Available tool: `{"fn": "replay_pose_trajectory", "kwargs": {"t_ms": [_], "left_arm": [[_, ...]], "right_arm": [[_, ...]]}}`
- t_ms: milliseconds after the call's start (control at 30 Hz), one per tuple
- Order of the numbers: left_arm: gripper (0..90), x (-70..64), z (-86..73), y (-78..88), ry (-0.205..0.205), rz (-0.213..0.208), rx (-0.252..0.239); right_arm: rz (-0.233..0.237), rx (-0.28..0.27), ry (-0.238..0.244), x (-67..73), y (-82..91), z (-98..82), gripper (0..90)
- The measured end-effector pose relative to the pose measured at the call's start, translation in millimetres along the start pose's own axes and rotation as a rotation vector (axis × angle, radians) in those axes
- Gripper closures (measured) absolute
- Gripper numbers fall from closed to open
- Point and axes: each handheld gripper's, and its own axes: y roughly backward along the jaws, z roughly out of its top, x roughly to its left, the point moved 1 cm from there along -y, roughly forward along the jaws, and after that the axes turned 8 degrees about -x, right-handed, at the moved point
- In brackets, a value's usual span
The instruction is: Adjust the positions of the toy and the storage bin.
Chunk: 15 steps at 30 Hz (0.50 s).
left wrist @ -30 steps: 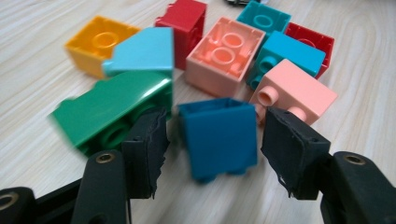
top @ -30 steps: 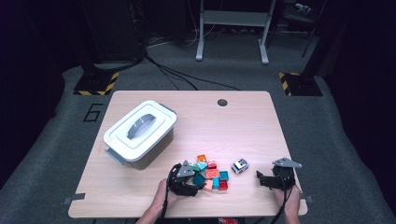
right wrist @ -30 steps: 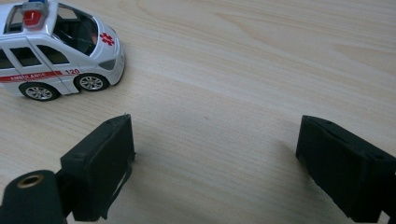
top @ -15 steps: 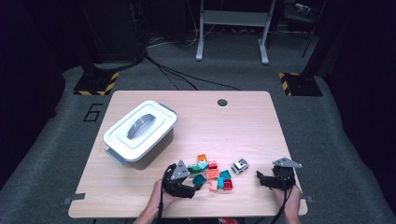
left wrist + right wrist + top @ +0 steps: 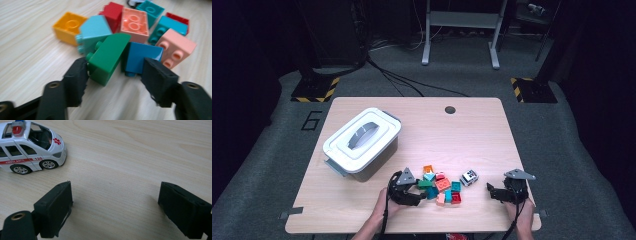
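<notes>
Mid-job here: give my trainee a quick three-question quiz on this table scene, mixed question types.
1. True or false: the left tool has a green brick between its jaws.
2. What toy lies beyond the right tool? A) ambulance B) train C) boat
3. Is the white bin lidded or unlidded?

Key: 1 true, one jaw touching it, the other beside a blue brick; 2 A, the ambulance; 3 lidded.

The toy car [image 5: 30,150] has "AMBULANCE" and "120" in red on its side. A red cross sign sits on its hood. A big "6" [image 5: 312,121] is marked on the floor [image 5: 272,150] left of the surface.
</notes>
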Motion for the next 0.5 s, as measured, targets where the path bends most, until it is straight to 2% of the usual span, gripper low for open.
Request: {"fn": "replay_pose_trajectory", "kwargs": {"t_ms": [100,267,367,400,500], "left_arm": [[45.4,-8.2,4.1,-8.7,-0.030,-0.023,0.019],[48.5,-17.3,9.3,-20.0,-0.038,-0.048,0.020],[46.2,-18.5,10.1,-16.9,-0.039,-0.050,0.013],[41.4,-18.3,10.8,-13.2,-0.036,-0.046,0.009],[35.3,-14.6,14.2,-0.5,-0.025,-0.025,-0.032]], "right_arm": [[-0.003,-0.001,-0.001,0.1,0.0,-0.1,11.8],[-0.003,-0.002,-0.002,0.1,0.1,-0.1,12.0],[-0.003,-0.002,-0.002,0.1,0.1,-0.1,12.0],[-0.001,-0.003,-0.002,0.0,0.0,-0.1,12.0],[-0.003,-0.003,-0.002,0.0,0.1,-0.1,12.1]]}}
